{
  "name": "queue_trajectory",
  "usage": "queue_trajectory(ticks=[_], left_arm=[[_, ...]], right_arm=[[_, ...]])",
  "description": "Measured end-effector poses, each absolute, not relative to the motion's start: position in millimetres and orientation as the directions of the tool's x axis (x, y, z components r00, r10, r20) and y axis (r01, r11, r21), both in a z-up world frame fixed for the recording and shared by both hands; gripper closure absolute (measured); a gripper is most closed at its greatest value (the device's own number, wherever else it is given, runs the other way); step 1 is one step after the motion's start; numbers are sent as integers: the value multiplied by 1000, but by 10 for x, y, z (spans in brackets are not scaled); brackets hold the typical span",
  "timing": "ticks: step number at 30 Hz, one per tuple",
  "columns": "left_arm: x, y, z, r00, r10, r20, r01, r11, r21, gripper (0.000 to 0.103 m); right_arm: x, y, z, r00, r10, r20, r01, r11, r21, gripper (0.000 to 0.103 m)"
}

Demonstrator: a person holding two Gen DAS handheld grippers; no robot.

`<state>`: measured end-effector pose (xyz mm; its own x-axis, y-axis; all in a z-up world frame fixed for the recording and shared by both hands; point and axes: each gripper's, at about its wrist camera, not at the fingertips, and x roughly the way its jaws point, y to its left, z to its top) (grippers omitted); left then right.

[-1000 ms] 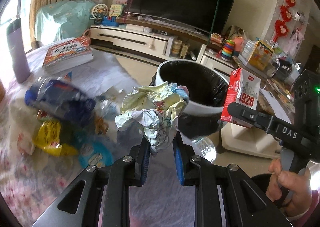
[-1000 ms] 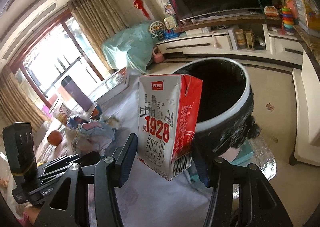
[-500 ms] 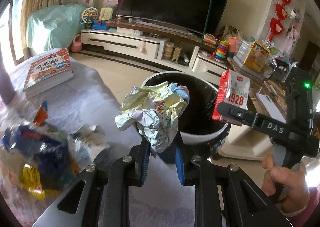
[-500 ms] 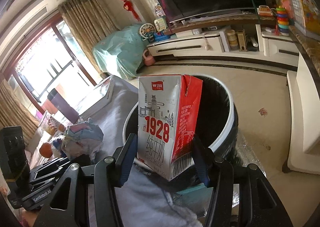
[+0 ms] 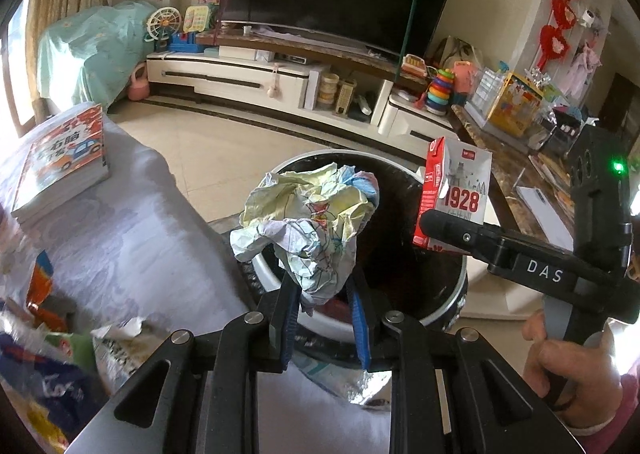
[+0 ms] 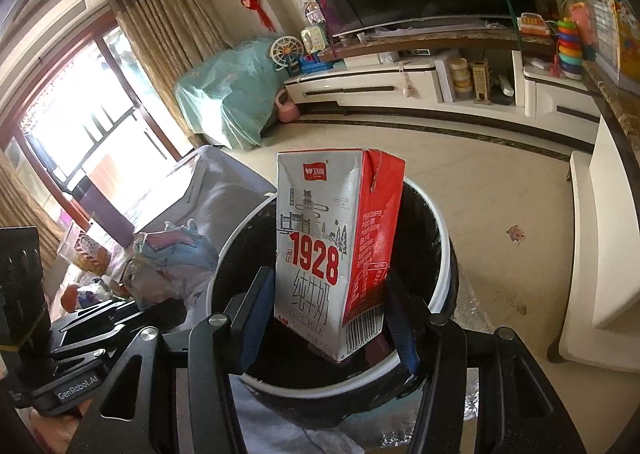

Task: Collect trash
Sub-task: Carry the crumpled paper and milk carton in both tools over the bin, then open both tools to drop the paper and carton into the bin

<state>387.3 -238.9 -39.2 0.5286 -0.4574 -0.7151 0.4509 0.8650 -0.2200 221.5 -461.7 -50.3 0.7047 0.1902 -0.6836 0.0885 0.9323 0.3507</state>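
1. Crumpled paper ball [image 5: 310,232], pale yellow, white and blue: clamped at its lower end between the blue pads of the left gripper [image 5: 323,318], jaws narrow; held above the near rim of the bin [image 5: 450,304].
2. Red-and-white milk carton [image 6: 334,254], marked "1928": upright, pinched by the right gripper [image 6: 326,320] on both sides, jaws partly apart; the carton hides the bin's middle.
3. Bin: white rim, black liner; contents too dark to make out.
4. Table [image 5: 132,238], grey cloth, left of the bin: bears a book [image 5: 64,162]; blurred wrappers [image 5: 48,366] cut off at the near left edge.
5. Hand [image 5: 568,366] on the right gripper's handle, partly cut off.
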Motion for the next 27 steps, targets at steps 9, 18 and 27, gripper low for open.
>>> queue_trajectory(ticks=[9, 18, 27], left_arm=[[3961, -2562, -437, 518, -451, -727, 447, 867, -219, 79], [3915, -2647, -445, 538, -435, -722, 437, 876, -202, 48], [3492, -2358, -517, 558, -439, -704, 409, 884, -227, 42]], right_arm=[[2334, -4709, -522, 687, 177, -704, 107, 934, 340, 48], [2310, -4787, -478, 699, 163, -697, 135, 926, 353, 31], [2022, -4741, -424, 730, 171, -662, 148, 906, 397, 18]])
